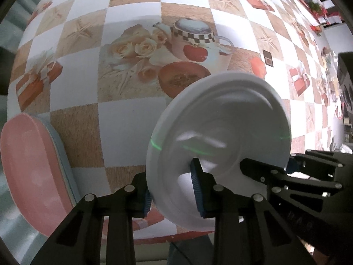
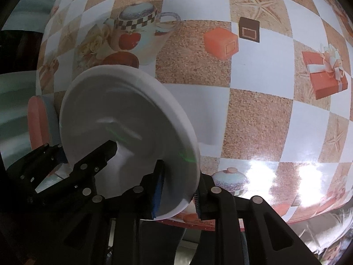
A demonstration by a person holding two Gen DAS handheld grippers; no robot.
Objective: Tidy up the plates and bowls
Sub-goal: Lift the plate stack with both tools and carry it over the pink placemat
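Note:
A white plate (image 1: 220,137) is held tilted above the patterned tablecloth, gripped by both grippers at once. My left gripper (image 1: 172,192) is shut on its near rim, one blue pad inside the plate and one behind it. The right gripper shows in the left wrist view (image 1: 264,172) clamped on the plate's right edge. In the right wrist view my right gripper (image 2: 178,194) is shut on the plate (image 2: 123,119) at its near rim, and the left gripper (image 2: 88,163) grips its left side. A pink plate (image 1: 33,167) lies on a pale blue plate (image 1: 64,154) at the table's left edge.
The checkered tablecloth (image 1: 132,121) with printed teapot and gift pictures covers the table (image 2: 264,114). The pink plate stack also shows in the right wrist view (image 2: 37,121). Clutter and a dark box (image 1: 344,77) sit at the far right. The table's front edge (image 2: 220,223) is just below the grippers.

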